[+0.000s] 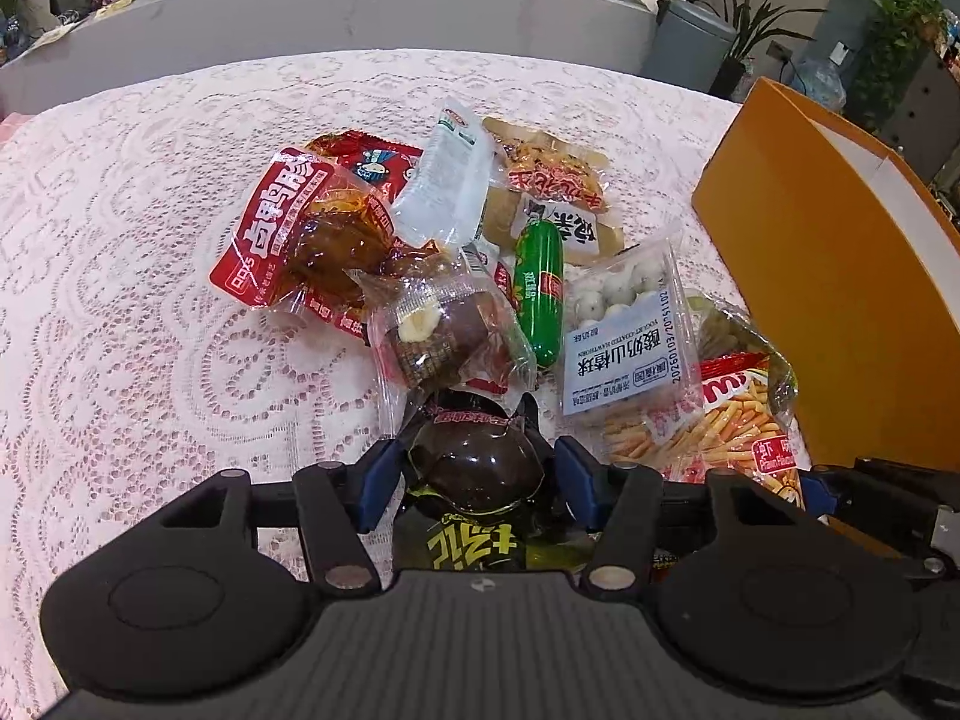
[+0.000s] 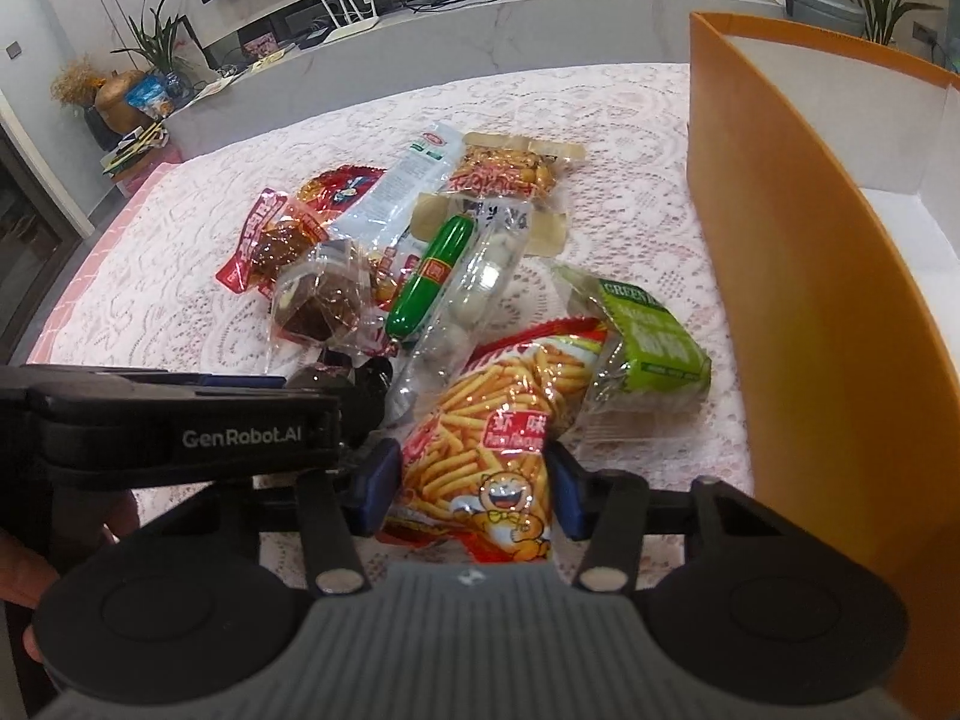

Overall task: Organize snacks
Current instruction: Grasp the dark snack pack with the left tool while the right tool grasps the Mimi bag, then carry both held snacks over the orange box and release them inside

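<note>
A pile of snack packs lies on the lace tablecloth (image 1: 150, 300). My left gripper (image 1: 477, 474) is open and straddles a dark round pack with yellow print (image 1: 474, 468); its blue pads (image 1: 384, 480) stand close beside the wrapper. My right gripper (image 2: 474, 489) is shut on the near end of an orange prawn-stick bag (image 2: 498, 414). Beyond lie a green sausage (image 1: 539, 294), a yogurt hawthorn ball pack (image 1: 624, 324), a red duck-leg pack (image 1: 288, 228) and a green pea pack (image 2: 648, 330). The left gripper body (image 2: 180, 426) shows at the left of the right wrist view.
An open orange box with a white inside (image 2: 810, 276) stands to the right of the pile, its wall close to my right gripper. A grey counter (image 1: 360, 12) with clutter and potted plants runs behind the table. A hand (image 2: 24, 570) holds the left gripper.
</note>
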The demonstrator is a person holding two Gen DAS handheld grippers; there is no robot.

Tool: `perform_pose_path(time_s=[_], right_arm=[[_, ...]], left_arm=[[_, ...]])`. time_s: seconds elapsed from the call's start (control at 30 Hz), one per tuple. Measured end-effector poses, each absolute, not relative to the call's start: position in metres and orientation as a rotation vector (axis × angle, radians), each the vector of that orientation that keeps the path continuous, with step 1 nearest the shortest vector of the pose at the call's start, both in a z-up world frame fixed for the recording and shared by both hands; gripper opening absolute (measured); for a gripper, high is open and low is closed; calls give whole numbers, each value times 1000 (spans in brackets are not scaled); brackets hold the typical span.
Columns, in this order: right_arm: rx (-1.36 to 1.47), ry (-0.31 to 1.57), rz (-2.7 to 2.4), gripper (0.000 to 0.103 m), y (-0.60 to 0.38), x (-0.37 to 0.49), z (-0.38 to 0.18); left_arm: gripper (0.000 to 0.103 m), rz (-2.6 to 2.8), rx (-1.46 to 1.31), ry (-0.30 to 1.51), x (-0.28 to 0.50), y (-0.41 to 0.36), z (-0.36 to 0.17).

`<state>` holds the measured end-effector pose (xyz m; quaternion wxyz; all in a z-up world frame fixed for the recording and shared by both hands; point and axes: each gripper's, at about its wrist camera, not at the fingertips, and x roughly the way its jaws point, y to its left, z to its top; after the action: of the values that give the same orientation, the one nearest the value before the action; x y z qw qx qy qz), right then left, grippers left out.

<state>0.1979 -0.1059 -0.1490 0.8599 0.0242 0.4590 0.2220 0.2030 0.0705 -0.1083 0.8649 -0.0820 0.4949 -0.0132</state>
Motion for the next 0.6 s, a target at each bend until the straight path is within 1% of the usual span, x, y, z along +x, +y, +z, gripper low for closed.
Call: perform_pose_path(time_s=[0.1, 0.27, 0.43, 0.6], right_arm=[[40, 951, 474, 47, -105, 197, -149], [13, 945, 472, 40, -105, 194, -148], [7, 956, 471, 39, -108, 194, -143], [-39, 958, 480, 38, -110, 185, -134]], left_arm=[[64, -16, -144, 1037, 203, 65, -108], [62, -12, -89, 1045, 206, 59, -108], [59, -13, -94, 1062, 204, 60, -104], [58, -24, -122, 1040, 183, 60, -87]])
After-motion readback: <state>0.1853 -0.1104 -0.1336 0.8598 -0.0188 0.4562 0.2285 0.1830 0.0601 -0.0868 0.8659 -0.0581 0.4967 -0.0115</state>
